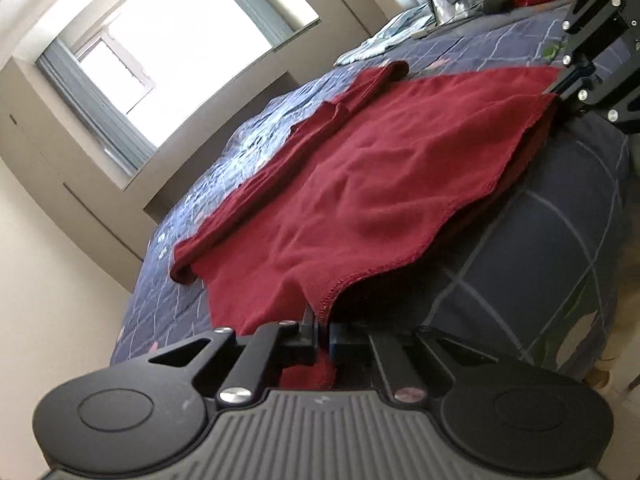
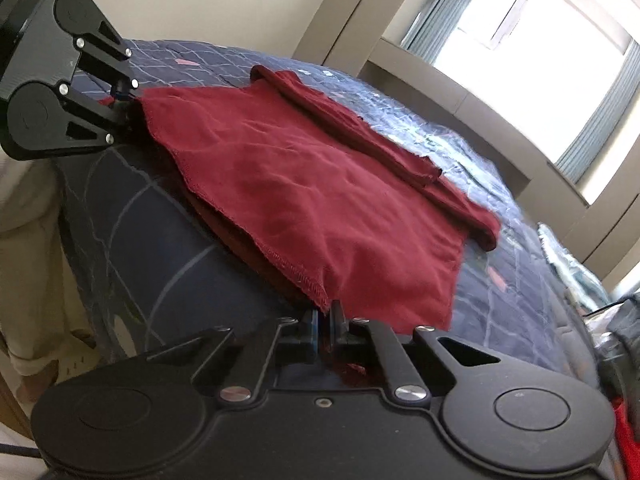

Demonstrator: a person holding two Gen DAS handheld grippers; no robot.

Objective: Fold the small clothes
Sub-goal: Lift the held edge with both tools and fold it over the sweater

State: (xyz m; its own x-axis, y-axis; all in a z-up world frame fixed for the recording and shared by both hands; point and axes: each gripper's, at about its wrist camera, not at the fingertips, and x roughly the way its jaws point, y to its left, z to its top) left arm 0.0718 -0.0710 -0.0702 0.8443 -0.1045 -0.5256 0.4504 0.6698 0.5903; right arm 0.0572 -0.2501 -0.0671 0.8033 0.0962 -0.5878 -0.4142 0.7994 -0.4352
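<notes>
Red garment (image 1: pixel 360 184) on quilt (image 1: pixel 540 240); left hand-held gripper (image 1: pixel 322 332) and right hand-held gripper (image 2: pixel 326 328) each pinch a hem corner.

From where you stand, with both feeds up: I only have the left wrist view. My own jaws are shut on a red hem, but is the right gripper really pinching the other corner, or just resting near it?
Observer: The right gripper has its jaws closed on the stitched hem of the red garment; red cloth shows bunched behind its fingers.
Operator: Anything past that corner that I can't see?
Observer: Yes, the patterned bedspread runs on to the garment's far side, and a clear plastic bag lies there.
Operator: And my left gripper from that side?
Observer: The left gripper sits at the garment's far corner, at the bed's edge.
</notes>
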